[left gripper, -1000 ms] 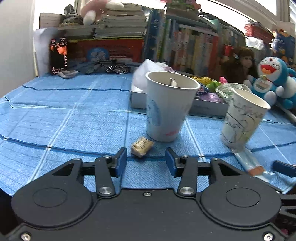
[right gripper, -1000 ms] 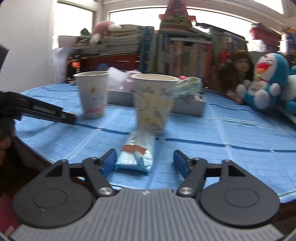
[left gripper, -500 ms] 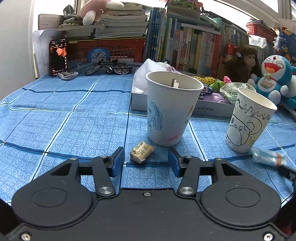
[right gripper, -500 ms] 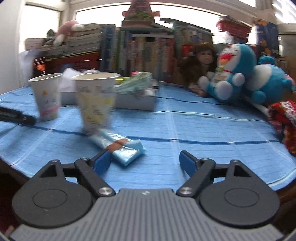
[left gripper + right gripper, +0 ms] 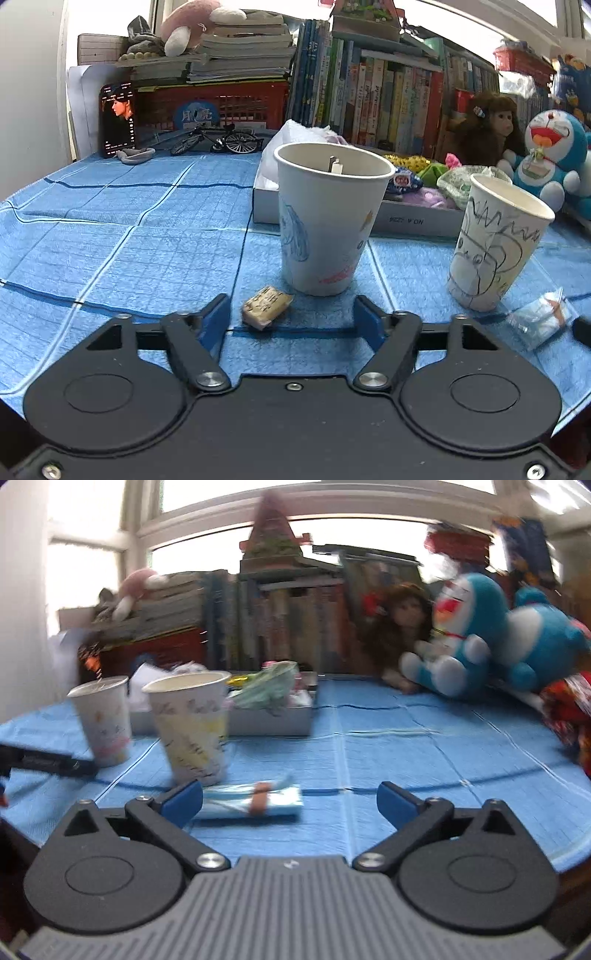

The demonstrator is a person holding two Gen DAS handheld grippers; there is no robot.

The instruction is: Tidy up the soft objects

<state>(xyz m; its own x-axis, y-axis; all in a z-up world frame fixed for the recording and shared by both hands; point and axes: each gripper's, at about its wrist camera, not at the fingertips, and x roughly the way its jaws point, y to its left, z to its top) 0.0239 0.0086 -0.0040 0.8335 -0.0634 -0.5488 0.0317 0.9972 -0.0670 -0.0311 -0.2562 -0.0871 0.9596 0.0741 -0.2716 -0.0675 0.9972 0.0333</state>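
A small tan wrapped candy (image 5: 266, 306) lies on the blue cloth between the open jaws of my left gripper (image 5: 291, 325), just in front of a white paper cup (image 5: 327, 221). A second drawn-on paper cup (image 5: 495, 243) stands to the right. A light blue wrapped packet with an orange band (image 5: 255, 801) lies beside that cup (image 5: 192, 727), next to the left finger of my open right gripper (image 5: 290, 801). The packet also shows in the left wrist view (image 5: 539, 321).
A grey tray (image 5: 406, 221) holding several soft items stands behind the cups. Doraemon plush toys (image 5: 472, 635) and a monkey plush (image 5: 484, 125) sit at the back right. Books, a red crate (image 5: 210, 107) and a toy bicycle (image 5: 218, 138) line the back.
My left gripper has moved closer to the candy and its jaws have opened wider. My right gripper has swung right, and the blue packet now lies crosswise by its left finger.
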